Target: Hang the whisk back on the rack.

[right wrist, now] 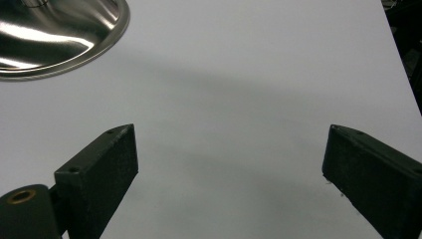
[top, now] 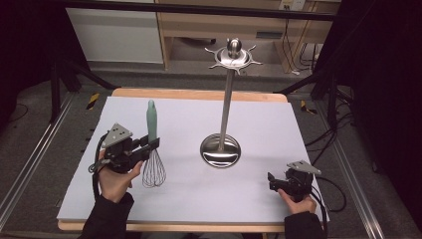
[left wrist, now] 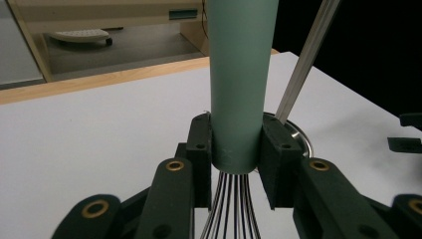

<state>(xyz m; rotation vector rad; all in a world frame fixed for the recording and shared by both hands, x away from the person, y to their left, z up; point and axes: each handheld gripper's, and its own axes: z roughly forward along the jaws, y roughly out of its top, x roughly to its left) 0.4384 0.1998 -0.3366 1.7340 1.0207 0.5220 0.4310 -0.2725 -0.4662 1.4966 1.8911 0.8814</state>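
Object in hand: a whisk (top: 153,149) with a pale green handle and a balloon of thin steel wires.
Handling, weight: judged light; one hand-held gripper should carry it without strain.
Handling, stiffness: the handle looks rigid, while the wire loops probably flex and spring back, so they make a poor place to grip.
Handling, surface: the handle appears smooth and matte, and it tapers, so it may slide lengthwise under a loose hold.
Where to take hold: low on the handle, just above the point where the wires enter it, as seen in the left gripper view.
Left hand-held gripper (top: 151,143): clamped on the whisk, its two pads (left wrist: 201,152) pressing the handle from either side.
Right hand-held gripper (top: 271,181): jaws spread wide with nothing between them, low over the counter (top: 259,124) near its right front corner.
Position of the whisk: upright, handle up and wires down, at the left of the counter; whether the wire tips touch the surface cannot be told.
Appearance: the handle ends in a rounded tip, and the dark wires fan out below it into a bulb.
Nearby fixture: a steel utensil stand (top: 222,144) with a round base, a tall rod and a ring of hooks on top, well apart from the whisk.
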